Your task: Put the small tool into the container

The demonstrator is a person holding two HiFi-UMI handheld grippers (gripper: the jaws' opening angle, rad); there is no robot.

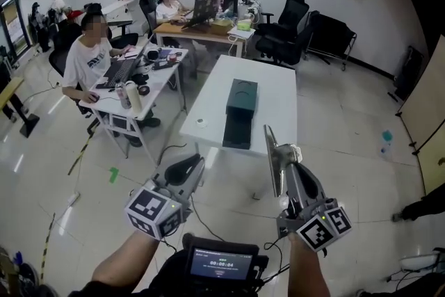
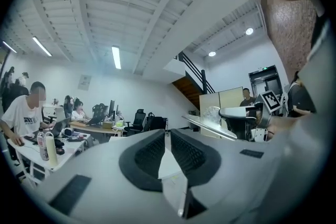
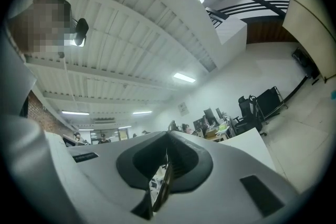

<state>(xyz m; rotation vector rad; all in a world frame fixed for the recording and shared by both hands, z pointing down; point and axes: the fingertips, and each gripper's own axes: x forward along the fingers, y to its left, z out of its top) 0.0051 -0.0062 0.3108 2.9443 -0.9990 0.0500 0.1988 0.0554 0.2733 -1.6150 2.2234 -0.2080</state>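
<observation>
A white table (image 1: 274,90) stands ahead of me in the head view. On it sits a dark green box-like container (image 1: 241,95), with a dark flat piece (image 1: 237,130) just in front of it. A small white object (image 1: 201,122) lies near the table's left edge; I cannot make out what it is. My left gripper (image 1: 197,162) and right gripper (image 1: 268,130) are held in the air short of the table, pointing forward and up. In its own view the left gripper (image 2: 168,134) shows black pads meeting with nothing between them. The right gripper (image 3: 168,136) likewise shows only a thin slit.
Desks with seated people (image 1: 90,59) and laptops fill the left and back. Black office chairs (image 1: 288,28) stand behind the table. A screen device (image 1: 222,264) hangs at my chest. Cables and a green tape mark (image 1: 113,174) lie on the floor left of the table.
</observation>
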